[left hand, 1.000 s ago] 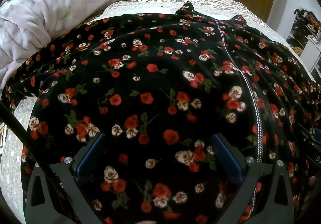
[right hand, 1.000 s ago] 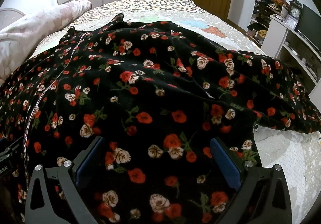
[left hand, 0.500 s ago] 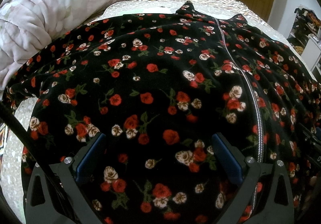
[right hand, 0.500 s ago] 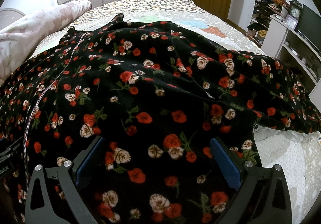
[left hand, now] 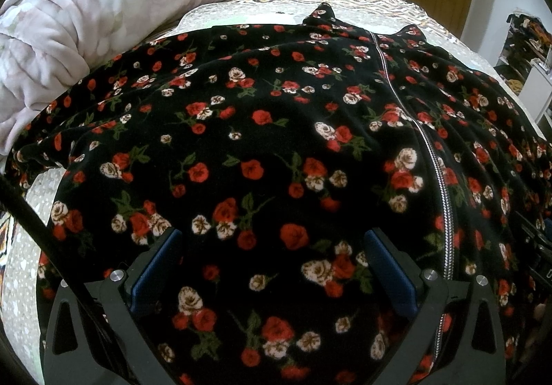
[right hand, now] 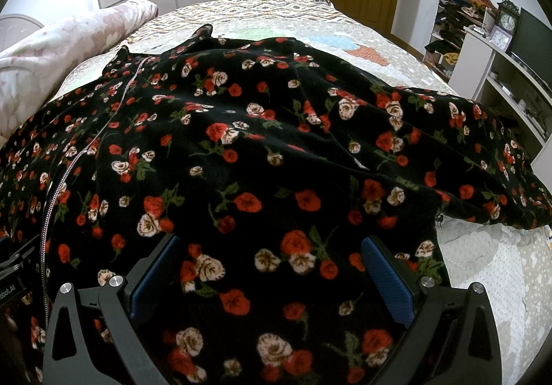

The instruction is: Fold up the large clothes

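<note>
Both claws, left (left hand: pixel 272 267) and right (right hand: pixel 270 267), hang spread over the flowered robe (left hand: pixel 276 143) on the bed (right hand: pixel 483 264); each should pinch the near hem evenly before folding.

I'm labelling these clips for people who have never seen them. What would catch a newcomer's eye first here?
First, the black garment with red and cream roses, spread flat over most of the bed, its silver zipper running down the middle. Next, the rumpled pink quilt heaped along the bed's left side. Low in each view, the open left gripper and right gripper hang over the near fabric.
</note>
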